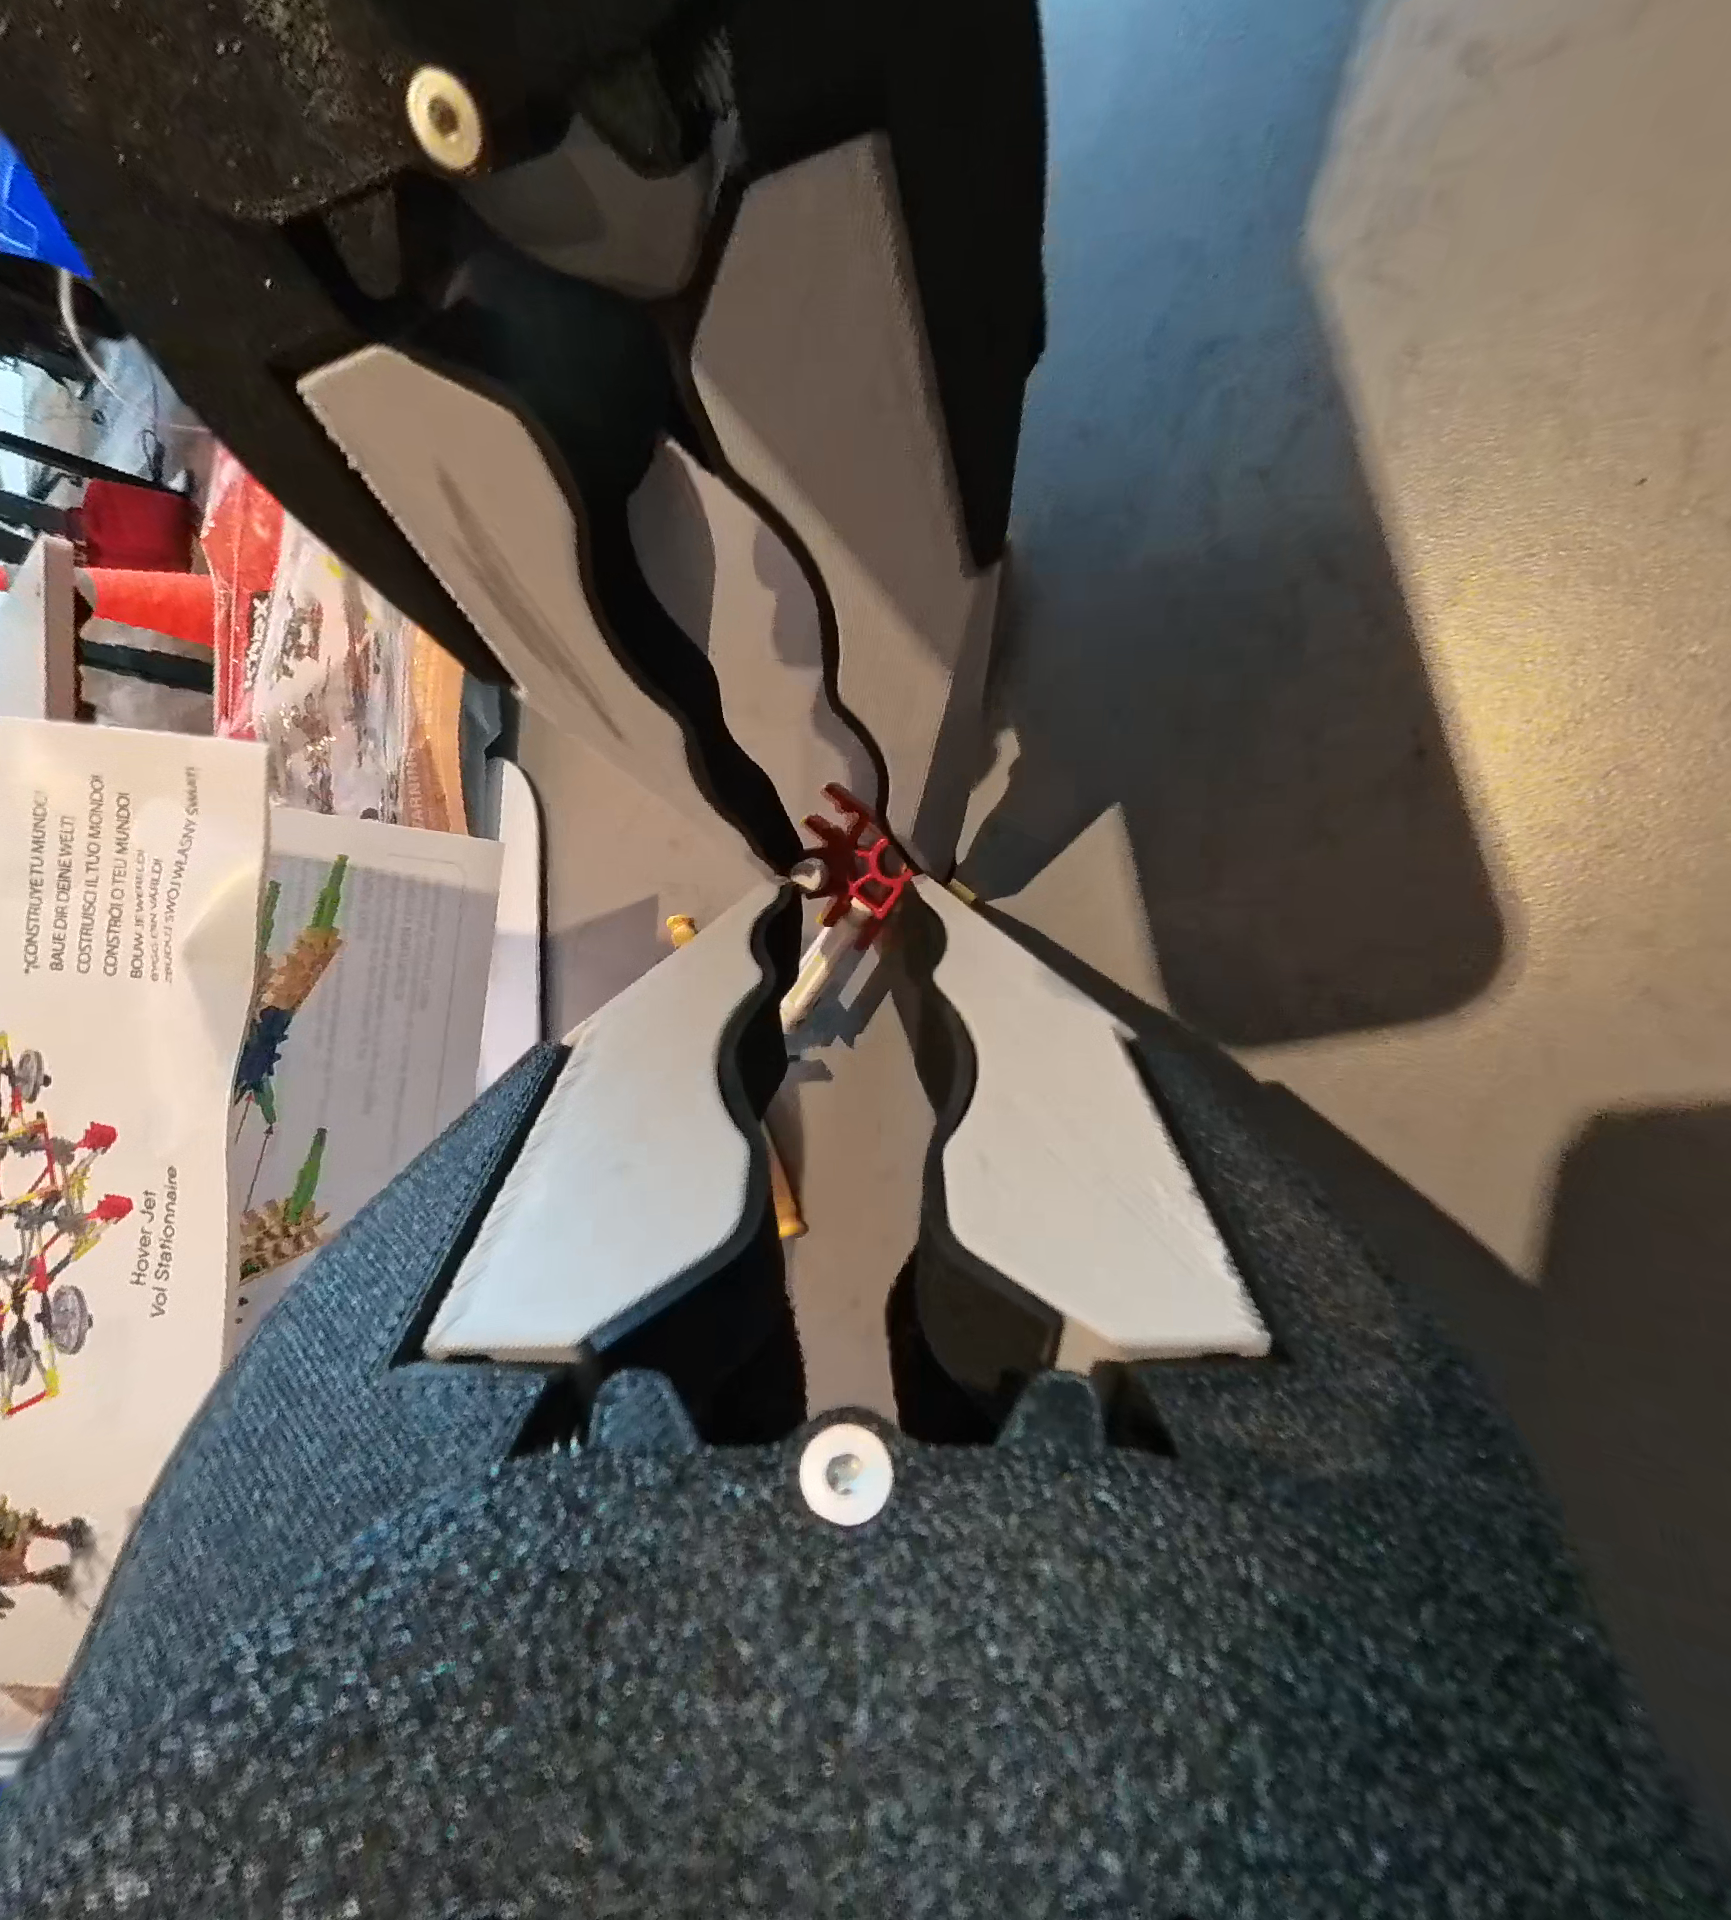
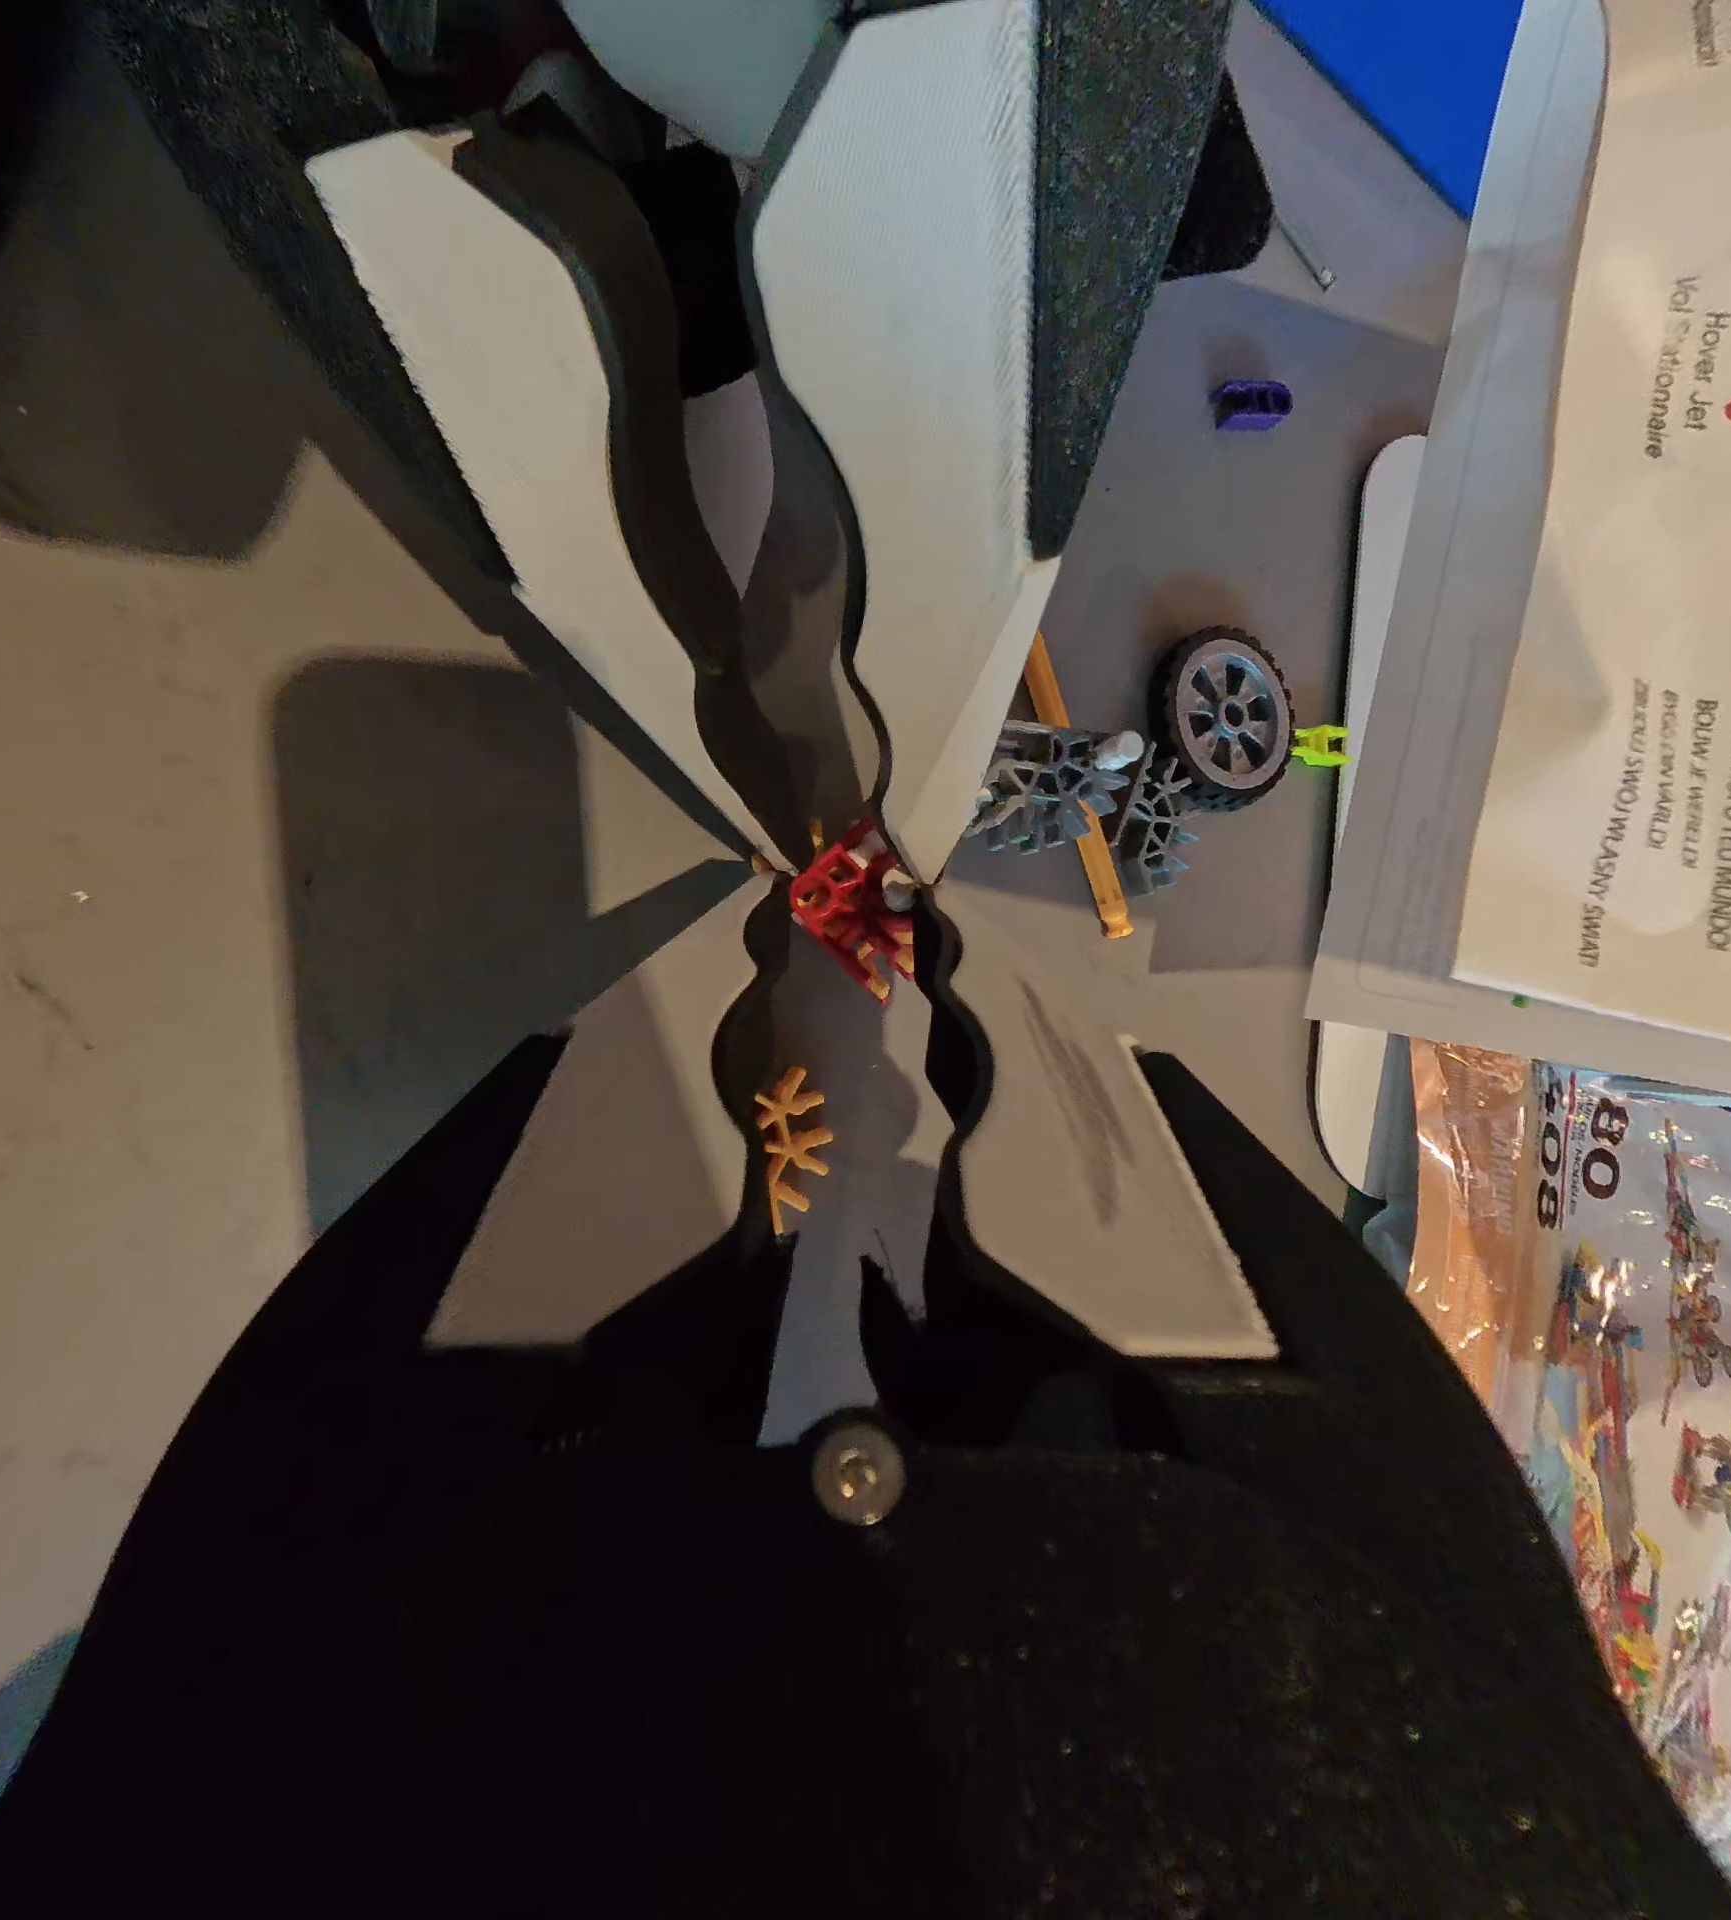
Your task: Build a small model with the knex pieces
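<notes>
A: How many tools? What are they doing?
B: Two, tip to tip. Left tool (image 1: 845,883) and right tool (image 2: 845,883) both pinch one red connector (image 2: 840,899).
A: Loose parts?
B: One wheel (image 2: 1230,720), one tan connector (image 2: 793,1143); surface (image 2: 113,935) bare leftward.

1. A grey toy wheel (image 2: 1232,719) lies on the desk (image 2: 165,935) beside grey connector pieces (image 2: 1079,805).
2. A purple clip (image 2: 1250,403) sits apart.
3. An instruction sheet (image 2: 1619,582) overlaps a bag of parts (image 2: 1619,1403) near the desk's edge.
</notes>
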